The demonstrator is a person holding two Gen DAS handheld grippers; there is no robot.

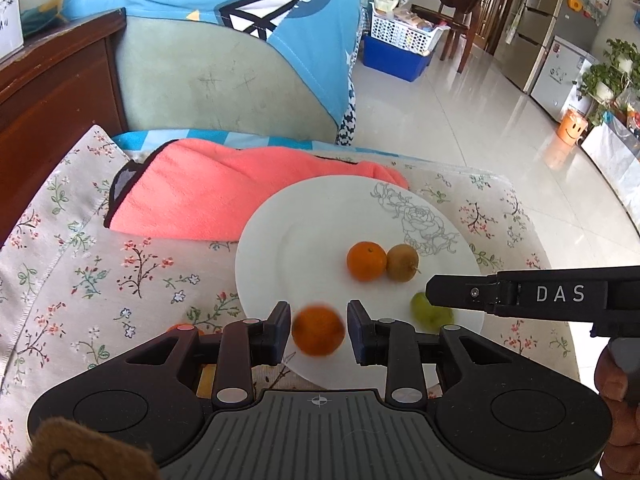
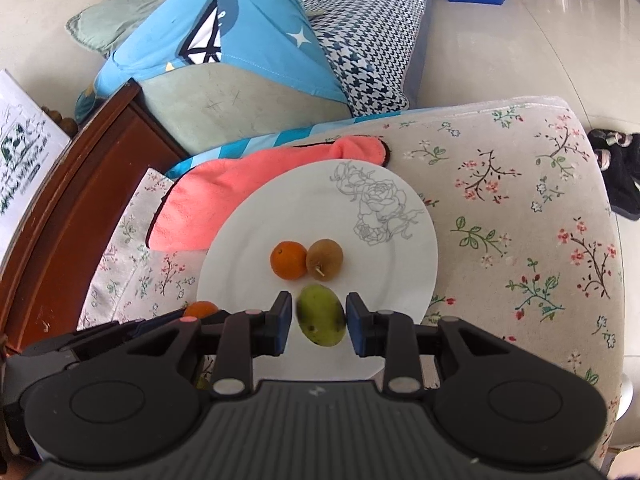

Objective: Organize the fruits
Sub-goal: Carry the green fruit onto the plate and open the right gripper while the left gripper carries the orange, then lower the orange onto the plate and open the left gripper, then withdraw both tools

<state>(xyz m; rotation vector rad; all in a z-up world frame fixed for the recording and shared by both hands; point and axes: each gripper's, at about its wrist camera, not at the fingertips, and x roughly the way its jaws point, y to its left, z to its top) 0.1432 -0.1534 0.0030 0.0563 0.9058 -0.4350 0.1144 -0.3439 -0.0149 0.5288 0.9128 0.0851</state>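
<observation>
floral cloth, plate (image 2: 248,248); green fruit (image 2: 321,315) lengthwise between wide right gripper (image 2: 319,322) fingers

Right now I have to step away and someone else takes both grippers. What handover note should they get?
Left gripper: open, a blurred orange between its fingers, no visible contact.
Right gripper: open around the green fruit, gaps both sides.
On the white plate: a second orange touching the kiwi.
Another orange shows beside the plate, on the floral cloth.
Left: settle both fruits, then collect that one.
</observation>
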